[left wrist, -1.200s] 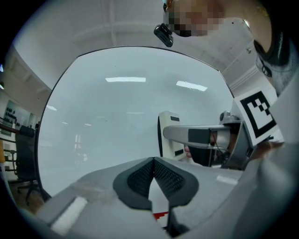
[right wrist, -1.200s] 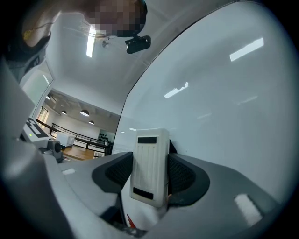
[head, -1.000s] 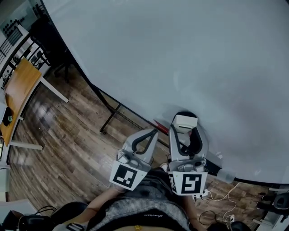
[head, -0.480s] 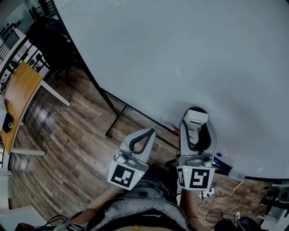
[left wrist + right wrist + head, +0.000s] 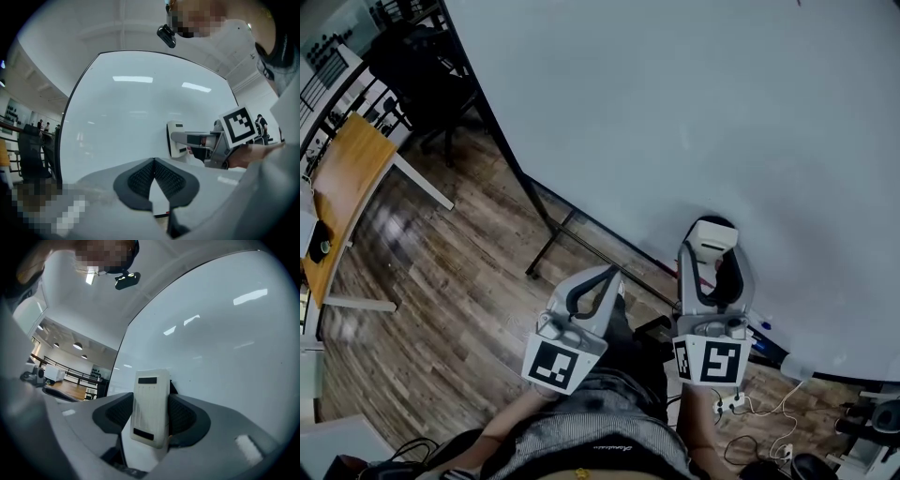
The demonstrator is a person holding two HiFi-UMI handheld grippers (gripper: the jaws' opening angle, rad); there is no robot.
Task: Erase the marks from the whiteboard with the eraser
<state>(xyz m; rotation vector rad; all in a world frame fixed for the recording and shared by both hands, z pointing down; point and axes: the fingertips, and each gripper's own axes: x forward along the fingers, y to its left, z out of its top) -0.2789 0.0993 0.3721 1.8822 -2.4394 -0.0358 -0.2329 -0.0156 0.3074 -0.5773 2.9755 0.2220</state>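
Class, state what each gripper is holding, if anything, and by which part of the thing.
The right gripper clamps the white eraser by its two long side edges. The left gripper holds nothing; its jaws are closed together.

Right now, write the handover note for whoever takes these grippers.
Left gripper: shut, empty, beside the right one.
Right gripper: shut on the eraser, which sits low on the whiteboard, seemingly against it.
Done: the board area in view looks clean.
Left: a faint red trace at the top edge of the head view may need wiping. Check higher up.
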